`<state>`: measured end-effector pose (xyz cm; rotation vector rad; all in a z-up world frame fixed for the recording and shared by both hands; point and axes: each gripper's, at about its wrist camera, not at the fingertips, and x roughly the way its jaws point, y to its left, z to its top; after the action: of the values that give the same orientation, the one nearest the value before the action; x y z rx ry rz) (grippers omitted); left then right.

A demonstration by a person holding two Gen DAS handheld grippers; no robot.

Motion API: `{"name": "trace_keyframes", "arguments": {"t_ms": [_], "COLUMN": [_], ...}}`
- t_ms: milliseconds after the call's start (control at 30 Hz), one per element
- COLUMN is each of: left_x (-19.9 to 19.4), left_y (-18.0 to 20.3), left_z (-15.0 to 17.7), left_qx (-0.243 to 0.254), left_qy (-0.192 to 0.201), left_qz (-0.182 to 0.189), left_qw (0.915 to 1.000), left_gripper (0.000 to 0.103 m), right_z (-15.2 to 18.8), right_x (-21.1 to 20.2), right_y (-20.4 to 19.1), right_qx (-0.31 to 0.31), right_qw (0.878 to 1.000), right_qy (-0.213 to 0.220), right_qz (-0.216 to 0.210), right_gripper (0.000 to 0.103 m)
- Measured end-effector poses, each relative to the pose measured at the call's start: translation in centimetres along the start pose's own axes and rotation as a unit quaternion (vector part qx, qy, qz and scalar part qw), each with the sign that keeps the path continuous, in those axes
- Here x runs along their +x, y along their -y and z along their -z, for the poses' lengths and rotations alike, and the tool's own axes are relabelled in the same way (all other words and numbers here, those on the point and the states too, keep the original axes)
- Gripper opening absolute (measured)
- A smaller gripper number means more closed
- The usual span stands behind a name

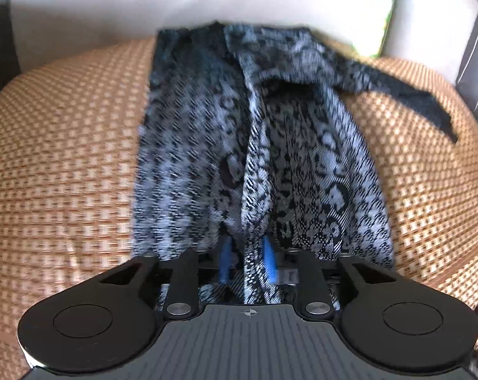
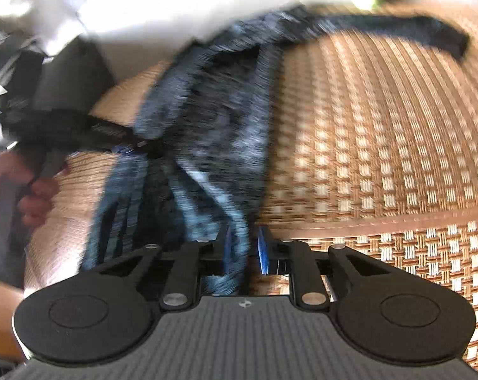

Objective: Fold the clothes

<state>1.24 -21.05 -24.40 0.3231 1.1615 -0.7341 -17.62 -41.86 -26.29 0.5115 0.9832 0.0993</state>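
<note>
Leopard-print garment [image 1: 264,145], soft, light, slippery: bunched ridge between half-open left tongs [image 1: 247,261]; right tongs [image 2: 243,250] narrowed around hem. Black sleeve [image 1: 412,101] trails at 2 o'clock; grip edges.

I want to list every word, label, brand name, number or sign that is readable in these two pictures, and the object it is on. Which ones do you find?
None can be read.
A small light tag behind the left gripper's blue fingers has dark marks, too small to read.
The dark box at the upper left of the right wrist view carries faint marks, too blurred to read.
The patterned garment and the woven mat show no text.
</note>
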Motion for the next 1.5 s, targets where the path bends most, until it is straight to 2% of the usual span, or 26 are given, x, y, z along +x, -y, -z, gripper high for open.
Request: {"name": "trace_keyframes", "arguments": {"t_ms": [100, 133, 200, 267, 367, 433, 467, 633, 700, 767, 833, 933, 1067, 1200, 1333, 1500], "left_x": [-2.0, -2.5, -3.0, -3.3, -3.6, -4.0, -4.3, -5.4, -5.3, -5.0, -4.4, -3.0, -0.4, -1.3, -3.6, -2.8], "left_y": [-0.4, -0.5, -0.6, -0.9, -2.0, -2.6, -2.8, -3.5, -3.1, -2.0, -0.8, 1.1, 1.8, 1.2, 1.6, 4.1], "left_z": [1.4, 2.0, 3.3, 4.5, 5.7, 5.9, 6.0, 5.7, 5.7, 6.1, 6.6, 7.7, 9.1, 7.7, 4.2, -2.3], "left_qx": [0.012, 0.018, 0.032, 0.040, 0.027, 0.022, 0.023, 0.017, 0.020, 0.042, 0.066, 0.106, 0.134, 0.100, 0.087, 0.099], "left_qy": [-0.007, -0.013, -0.027, -0.036, -0.044, -0.044, -0.043, -0.037, -0.041, -0.050, -0.060, -0.078, -0.089, -0.087, -0.023, 0.051], "left_qz": [0.021, 0.027, 0.028, 0.025, 0.027, 0.030, 0.030, 0.066, 0.085, 0.106, 0.124, 0.134, 0.101, 0.109, 0.089, 0.035], "left_qw": [0.9997, 0.9994, 0.9987, 0.9982, 0.9983, 0.9983, 0.9984, 0.9970, 0.9954, 0.9923, 0.9882, 0.9822, 0.9818, 0.9851, 0.9920, 0.9931], "left_gripper": [0.048, 0.048, 0.048, 0.048, 0.049, 0.049, 0.049, 0.049, 0.049, 0.049, 0.050, 0.050, 0.051, 0.051, 0.053, 0.056], "right_z": [1.8, 2.8, 4.7, 6.4, 7.2, 7.3, 7.3, 7.0, 7.4, 8.2, 8.7, 8.8, 8.6, 7.8, 5.0, -1.7], "right_x": [-1.2, -1.0, -0.7, -0.2, 0.8, 1.4, 1.6, 1.6, 2.6, 4.5, 5.3, 4.6, 2.6, 0.2, -2.3, -5.8], "right_y": [-2.1, -2.8, -4.2, -5.4, -6.3, -6.9, -7.2, -9.5, -10.2, -10.2, -10.2, -10.2, -9.6, -7.9, -5.5, 0.1], "right_qx": [-0.016, -0.020, -0.026, -0.029, -0.017, -0.020, -0.023, -0.051, -0.056, -0.043, -0.034, -0.033, -0.028, -0.018, -0.015, -0.017], "right_qw": [0.997, 0.996, 0.992, 0.989, 0.989, 0.988, 0.988, 0.983, 0.981, 0.978, 0.978, 0.979, 0.981, 0.986, 0.995, 0.999], "right_qy": [-0.044, -0.059, -0.090, -0.116, -0.115, -0.120, -0.121, -0.119, -0.135, -0.153, -0.162, -0.152, -0.143, -0.125, -0.073, 0.027], "right_qz": [-0.062, -0.069, -0.082, -0.092, -0.088, -0.093, -0.098, -0.129, -0.130, -0.133, -0.131, -0.132, -0.126, -0.107, -0.072, 0.000], "right_gripper": [0.022, 0.023, 0.035, 0.037, 0.038, 0.033, 0.007, 0.007, 0.007, 0.010, 0.008, 0.012, 0.048, 0.048, 0.048, 0.050]}}
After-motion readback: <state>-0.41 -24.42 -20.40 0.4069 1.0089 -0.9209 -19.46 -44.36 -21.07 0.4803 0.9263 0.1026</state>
